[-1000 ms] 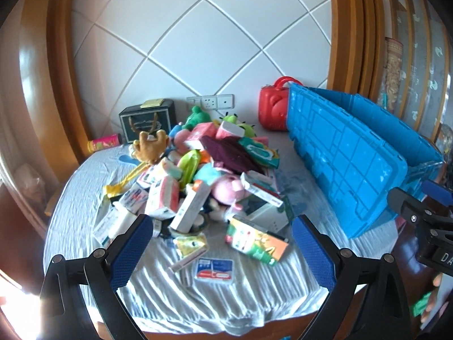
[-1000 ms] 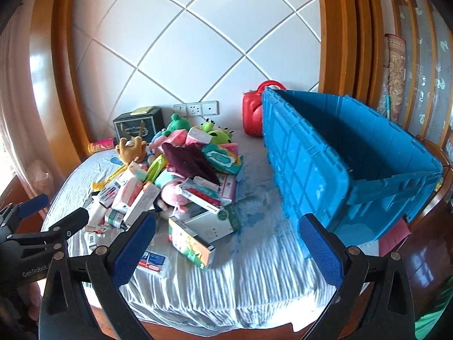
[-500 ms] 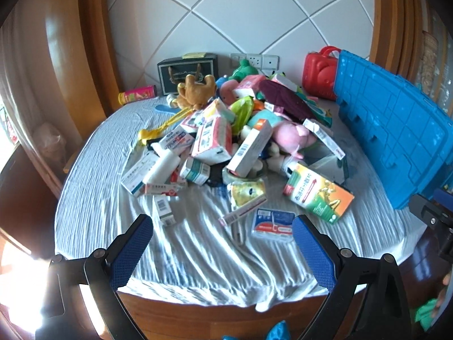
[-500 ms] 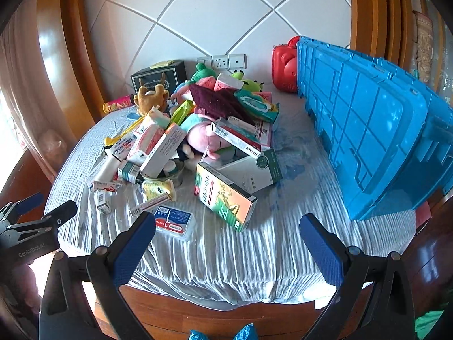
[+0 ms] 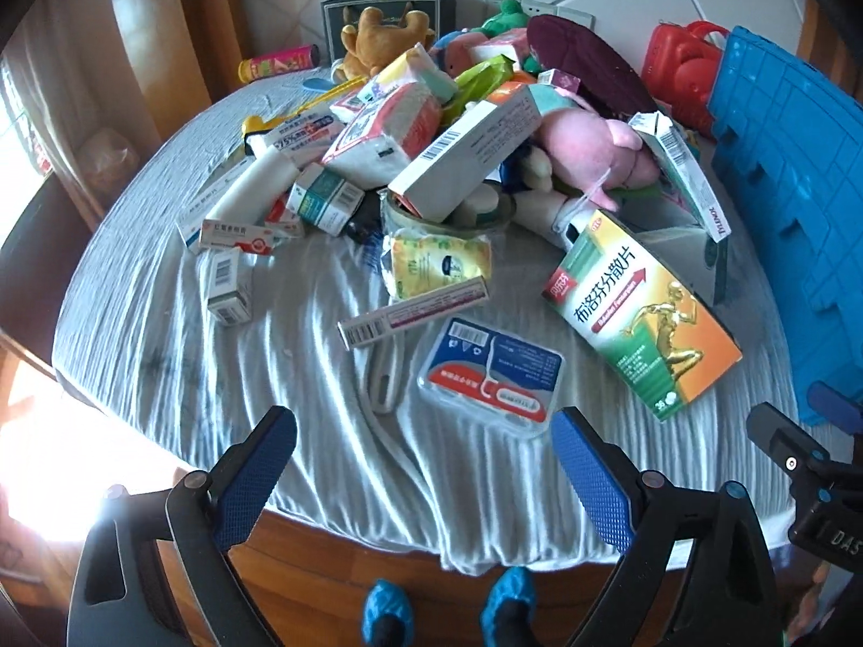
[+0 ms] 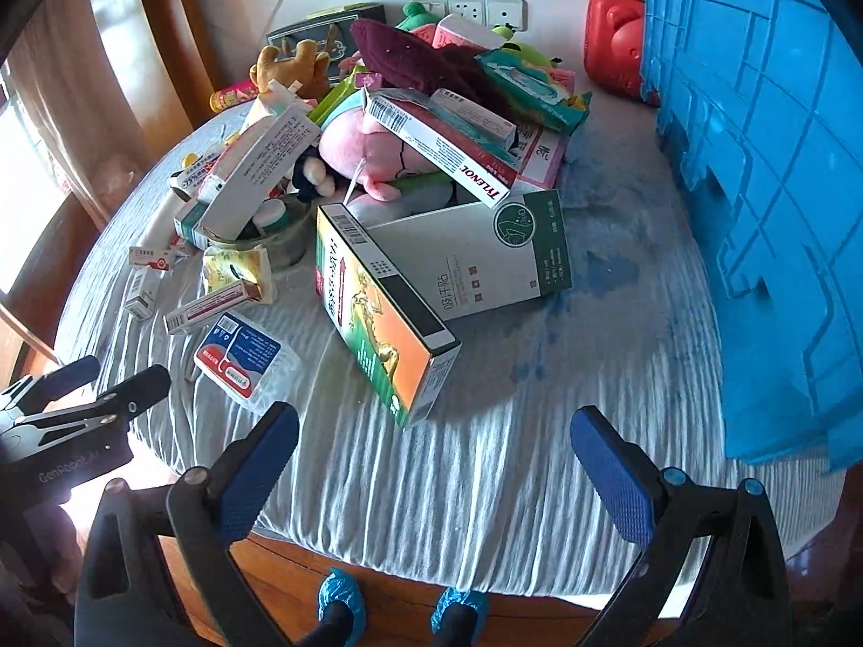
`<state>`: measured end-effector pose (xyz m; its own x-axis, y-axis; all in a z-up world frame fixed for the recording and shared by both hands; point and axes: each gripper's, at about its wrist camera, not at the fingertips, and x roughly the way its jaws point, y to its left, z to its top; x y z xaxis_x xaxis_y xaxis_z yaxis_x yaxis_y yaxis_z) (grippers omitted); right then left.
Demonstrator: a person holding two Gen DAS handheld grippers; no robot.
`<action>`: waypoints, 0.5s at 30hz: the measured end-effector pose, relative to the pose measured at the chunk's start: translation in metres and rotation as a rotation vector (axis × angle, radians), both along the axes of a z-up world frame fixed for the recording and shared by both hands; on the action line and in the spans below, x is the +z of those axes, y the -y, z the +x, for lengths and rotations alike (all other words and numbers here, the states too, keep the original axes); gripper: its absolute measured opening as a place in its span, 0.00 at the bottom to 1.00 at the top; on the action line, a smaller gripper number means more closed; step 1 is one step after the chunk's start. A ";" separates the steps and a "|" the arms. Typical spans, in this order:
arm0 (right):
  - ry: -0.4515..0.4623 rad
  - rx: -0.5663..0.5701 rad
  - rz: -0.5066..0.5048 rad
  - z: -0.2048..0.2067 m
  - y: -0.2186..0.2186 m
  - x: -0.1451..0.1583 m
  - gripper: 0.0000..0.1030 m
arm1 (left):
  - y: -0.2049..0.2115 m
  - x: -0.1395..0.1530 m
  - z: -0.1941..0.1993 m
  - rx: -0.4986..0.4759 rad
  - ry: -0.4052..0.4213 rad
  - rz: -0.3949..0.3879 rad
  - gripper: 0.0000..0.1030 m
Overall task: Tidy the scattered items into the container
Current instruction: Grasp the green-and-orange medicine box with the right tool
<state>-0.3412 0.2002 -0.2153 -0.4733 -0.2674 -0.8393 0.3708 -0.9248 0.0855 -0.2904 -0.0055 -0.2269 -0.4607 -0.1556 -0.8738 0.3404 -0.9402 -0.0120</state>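
Both views lower now over the grey-clothed table [image 5: 162, 345] (wood-panelled room); each hand-held gripper [image 5: 423, 463] [image 6: 434, 458] spread, empty.

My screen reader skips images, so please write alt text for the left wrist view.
The open, empty left gripper hovers over a cloth-covered table's near edge, just short of a blue and red blister pack. Beyond lie heaped medicine boxes and plush toys, with a blue container at right.
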 end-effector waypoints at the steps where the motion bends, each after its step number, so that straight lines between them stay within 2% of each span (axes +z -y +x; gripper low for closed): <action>1: -0.001 0.026 -0.005 -0.007 -0.002 -0.002 0.95 | -0.005 -0.006 -0.005 0.028 0.007 0.006 0.91; 4: 0.015 0.079 -0.024 -0.023 -0.009 -0.013 0.81 | -0.017 -0.022 -0.016 0.115 0.017 0.028 0.90; 8: 0.013 0.125 -0.065 -0.033 -0.017 -0.022 0.81 | -0.031 -0.046 -0.030 0.162 0.015 0.052 0.89; 11: -0.003 0.161 -0.089 -0.036 -0.013 -0.026 0.81 | -0.039 -0.066 -0.038 0.149 0.025 0.046 0.75; 12: -0.005 0.172 -0.091 -0.035 -0.009 -0.029 0.81 | -0.037 -0.074 -0.039 0.148 0.040 0.048 0.64; 13: -0.003 0.180 -0.089 -0.036 -0.004 -0.033 0.80 | -0.033 -0.081 -0.037 0.149 0.052 0.056 0.57; 14: 0.009 0.178 -0.087 -0.037 0.001 -0.039 0.77 | -0.030 -0.084 -0.034 0.143 0.054 0.044 0.57; 15: 0.020 0.175 -0.085 -0.037 0.006 -0.045 0.68 | -0.027 -0.083 -0.032 0.133 0.053 0.005 0.56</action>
